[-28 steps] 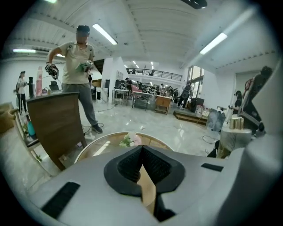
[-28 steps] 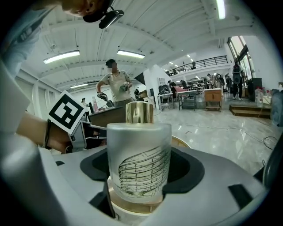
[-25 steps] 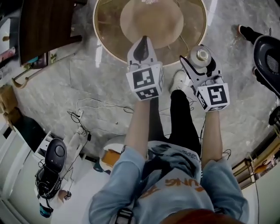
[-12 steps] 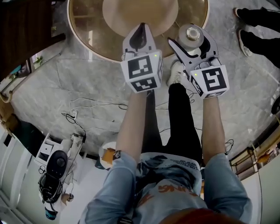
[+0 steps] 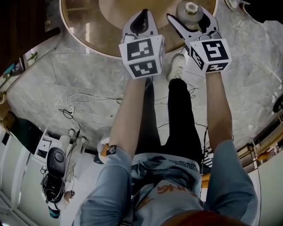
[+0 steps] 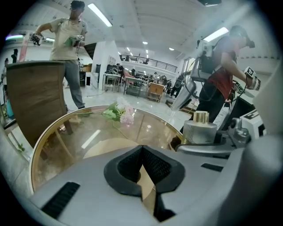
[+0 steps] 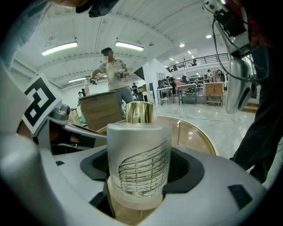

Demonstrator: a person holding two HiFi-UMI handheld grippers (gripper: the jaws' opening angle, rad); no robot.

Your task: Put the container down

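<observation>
The container [image 7: 139, 154] is a frosted glass bottle with a gold cap and line print. It stands upright between the pads of my right gripper [image 7: 140, 178], which is shut on its body. In the head view the container [image 5: 191, 9] and right gripper [image 5: 191, 16] hang over the near edge of the round glass table [image 5: 84, 31]. My left gripper [image 5: 142, 16] is beside it on the left, jaws shut with nothing in them. The left gripper view shows its own shut left gripper [image 6: 141, 163] and the container [image 6: 201, 129] at the right.
A pink flower [image 6: 120, 112] lies on the far side of the gold-rimmed table [image 6: 66, 141]. A wooden chair [image 6: 37, 97] stands at its left. People stand beyond the table. Cables [image 5: 88, 110] and a black device [image 5: 55, 163] lie on the marble floor.
Both grippers have moved forward towards the table, the container going with the right one. They now reach over the table's near rim. The grip has not changed.
</observation>
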